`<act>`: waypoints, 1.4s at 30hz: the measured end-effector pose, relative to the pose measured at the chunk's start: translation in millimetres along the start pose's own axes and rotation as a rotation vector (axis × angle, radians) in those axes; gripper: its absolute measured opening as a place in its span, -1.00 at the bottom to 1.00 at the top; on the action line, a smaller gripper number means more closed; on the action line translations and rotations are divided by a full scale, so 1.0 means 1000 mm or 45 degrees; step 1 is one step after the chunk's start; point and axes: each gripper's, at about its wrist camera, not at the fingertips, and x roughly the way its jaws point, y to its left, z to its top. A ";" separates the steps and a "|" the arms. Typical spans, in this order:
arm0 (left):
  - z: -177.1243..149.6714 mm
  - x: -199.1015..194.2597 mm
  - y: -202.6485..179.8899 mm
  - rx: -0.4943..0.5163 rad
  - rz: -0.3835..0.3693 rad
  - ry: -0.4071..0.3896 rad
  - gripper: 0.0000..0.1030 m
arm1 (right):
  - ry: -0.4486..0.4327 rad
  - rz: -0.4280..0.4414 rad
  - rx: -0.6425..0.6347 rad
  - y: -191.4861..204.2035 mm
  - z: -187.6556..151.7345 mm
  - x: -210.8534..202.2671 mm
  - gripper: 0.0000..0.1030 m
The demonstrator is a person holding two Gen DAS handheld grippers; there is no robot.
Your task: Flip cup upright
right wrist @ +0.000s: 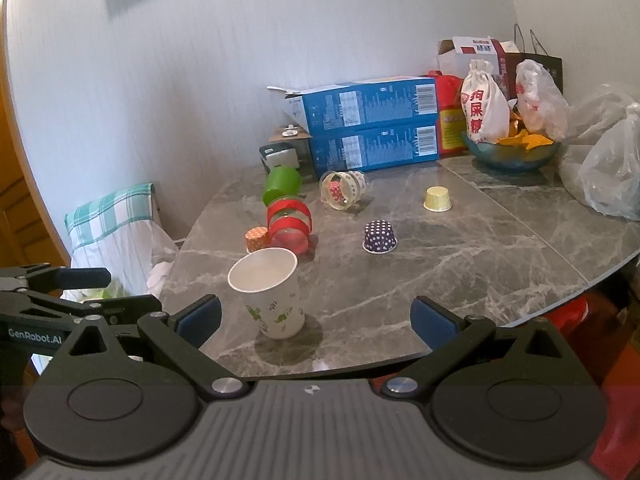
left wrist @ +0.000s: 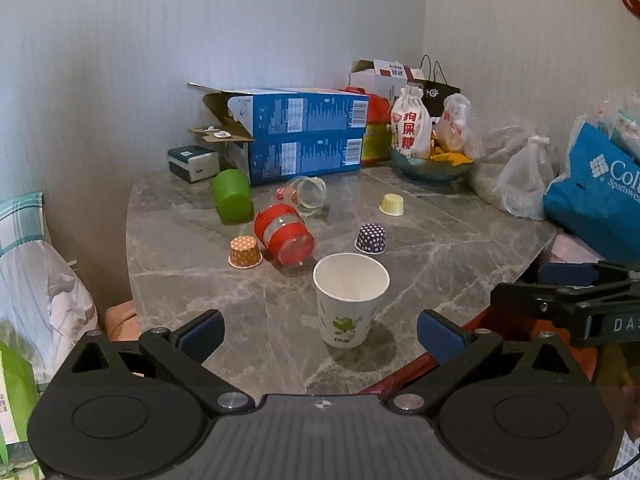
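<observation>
The paper cup (left wrist: 351, 300) stands upright, mouth up, on the near part of the grey marble table (left wrist: 440, 248), free of both grippers. The left gripper (left wrist: 320, 334) hovers level just off the table's near edge, aimed straight at the cup, its blue-padded fingers (left wrist: 440, 338) spread wide with the cup sitting between and just beyond them, touching neither. The right gripper (right wrist: 316, 320) is held at the same low height, pointing forward over the near edge, its fingers (right wrist: 434, 322) also wide apart and empty; in its view the cup lies left of centre, near the left finger but apart from it. The two tools sit side by side, each showing at the edge of the other's view. Beyond the cup a red-banded clear cup (left wrist: 285, 236) lies on its side, with an orange dotted baking cup (left wrist: 245, 253) to its left and a purple dotted baking cup (left wrist: 371, 239) to its right, both mouth down. Farther off are a tipped green cup (left wrist: 232, 196), a tipped clear cup (left wrist: 307, 195) and a yellow baking cup (left wrist: 393, 204), then stacked blue boxes (left wrist: 304, 136) against the wall.
</observation>
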 end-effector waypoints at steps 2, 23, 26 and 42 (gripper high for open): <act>0.000 0.000 0.000 0.004 0.002 0.006 1.00 | 0.000 0.002 -0.003 0.001 0.001 0.000 0.98; -0.001 -0.001 -0.003 0.012 0.004 0.009 1.00 | 0.019 0.003 -0.022 0.004 0.003 0.002 0.98; -0.001 -0.001 -0.004 0.015 0.002 0.008 1.00 | 0.014 0.003 -0.024 0.004 0.004 0.000 0.98; -0.002 -0.005 -0.009 0.024 0.005 -0.002 1.00 | 0.002 0.014 -0.042 0.006 0.001 -0.005 0.98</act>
